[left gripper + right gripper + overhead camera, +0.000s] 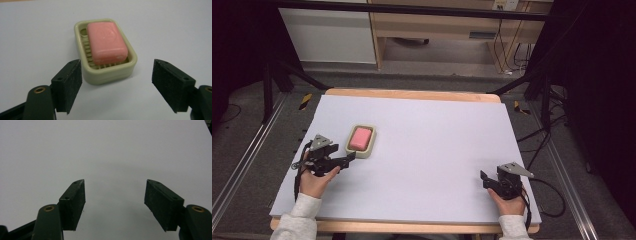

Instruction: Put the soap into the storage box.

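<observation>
A pink bar of soap [360, 137] [106, 42] lies in a pale green soap dish [368, 150] [110, 73] on the left half of the white table top. My left gripper [346, 161] [117, 86] is open just short of the dish, jaws spread wider than the dish's near end and touching nothing. My right gripper [486, 179] [115, 203] is open near the table's front right, with bare white surface between its jaws.
The white sheet [427, 150] covers a wooden table [412, 94]. Black frame poles and cables [542, 145] stand beside the table on the right. A wooden cabinet [437, 25] is beyond the far edge.
</observation>
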{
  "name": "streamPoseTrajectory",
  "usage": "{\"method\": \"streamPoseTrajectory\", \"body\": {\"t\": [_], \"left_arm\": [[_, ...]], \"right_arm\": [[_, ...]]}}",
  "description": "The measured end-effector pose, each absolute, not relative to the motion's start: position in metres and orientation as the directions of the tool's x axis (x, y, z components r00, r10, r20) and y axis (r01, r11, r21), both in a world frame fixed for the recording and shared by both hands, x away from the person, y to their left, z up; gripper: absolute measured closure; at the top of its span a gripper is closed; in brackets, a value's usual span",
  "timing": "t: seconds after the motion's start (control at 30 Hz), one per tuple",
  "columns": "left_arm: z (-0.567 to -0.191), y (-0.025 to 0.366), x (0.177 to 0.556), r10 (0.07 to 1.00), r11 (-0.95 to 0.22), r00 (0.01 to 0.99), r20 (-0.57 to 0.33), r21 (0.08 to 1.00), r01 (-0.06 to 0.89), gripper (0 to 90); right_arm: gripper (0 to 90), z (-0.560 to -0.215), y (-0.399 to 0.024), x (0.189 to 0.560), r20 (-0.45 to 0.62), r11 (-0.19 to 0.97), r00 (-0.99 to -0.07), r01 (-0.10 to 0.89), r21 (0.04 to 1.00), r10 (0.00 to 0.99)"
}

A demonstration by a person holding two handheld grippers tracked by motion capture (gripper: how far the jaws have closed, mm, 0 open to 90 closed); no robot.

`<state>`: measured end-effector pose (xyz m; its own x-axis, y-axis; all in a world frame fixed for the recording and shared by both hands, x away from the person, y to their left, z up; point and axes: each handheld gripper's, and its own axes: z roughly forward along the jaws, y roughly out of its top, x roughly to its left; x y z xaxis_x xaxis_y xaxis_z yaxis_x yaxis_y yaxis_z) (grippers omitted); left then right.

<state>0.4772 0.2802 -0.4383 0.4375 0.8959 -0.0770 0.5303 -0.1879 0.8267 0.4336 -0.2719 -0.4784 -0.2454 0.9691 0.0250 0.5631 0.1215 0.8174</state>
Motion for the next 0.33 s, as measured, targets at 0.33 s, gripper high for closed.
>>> {"method": "streamPoseTrajectory", "body": {"t": [0.33], "left_arm": [[-0.463,0.299,0.455,0.916,-0.204,0.398,-0.055,0.79,0.578,16.5]], "right_arm": [[28.0,-0.481,-0.277,0.433,0.026,0.12,-0.237,0.581,0.805,0.971]]}}
